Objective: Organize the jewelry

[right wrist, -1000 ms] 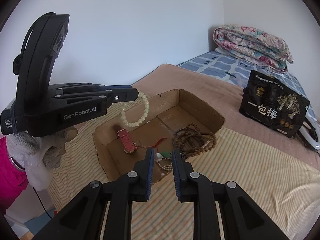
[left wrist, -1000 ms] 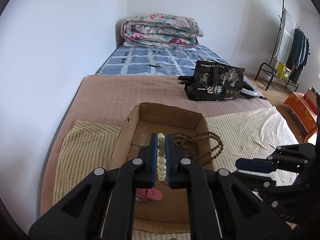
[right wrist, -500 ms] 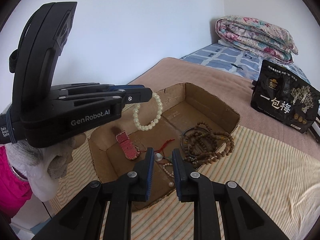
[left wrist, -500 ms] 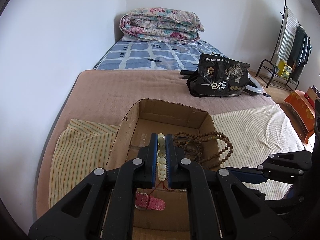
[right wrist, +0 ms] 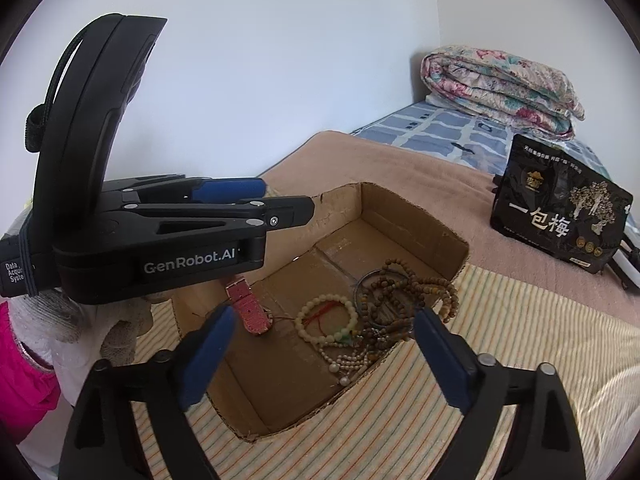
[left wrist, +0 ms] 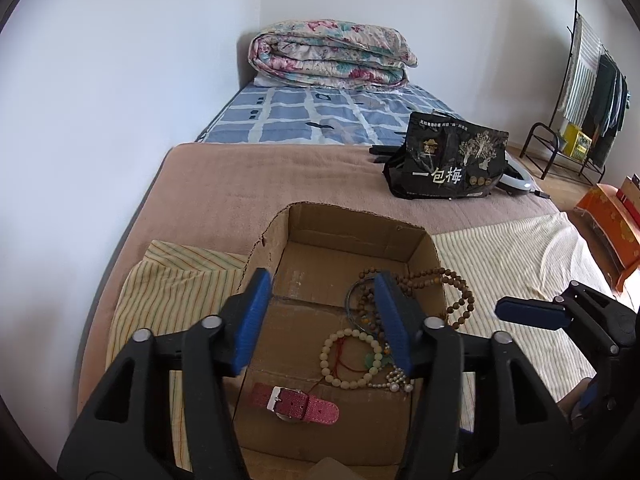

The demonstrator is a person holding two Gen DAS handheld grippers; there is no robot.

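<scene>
In the left wrist view, going from the left of the frame, a striped cloth [left wrist: 168, 280] lies at mid left over the bed [left wrist: 248, 176], and on it stands the open cardboard box [left wrist: 352, 224] that fills the lower middle. The left gripper [left wrist: 320, 320] hangs over the box; its jaws have just been opening and now stand moderately wide, with nothing pressed between them. Low in the box lies a pink watch strap [left wrist: 296, 402], and up and to the right of it the pale bead bracelet [left wrist: 352, 358] rests flat on the cardboard floor, free of the jaws, touching a small pearl strand [left wrist: 390, 384]. Further right a brown bead necklace [left wrist: 436, 288] trails over the box's right wall. At the right edge the right gripper [left wrist: 532, 314] shows from the side.

In the right wrist view the left gripper [right wrist: 280, 204] fills the upper left, and the pale bead bracelet [right wrist: 326, 320] sits in the lower middle of the box beside the brown bead tangle. The right gripper [right wrist: 320, 356] at the bottom has also just been opening its jaws; they stand very wide and empty.

Judged from this, the drop of the bracelet into the box is done. The next move calls for lifting clear and choosing another piece, perhaps the necklace hanging over the wall
</scene>
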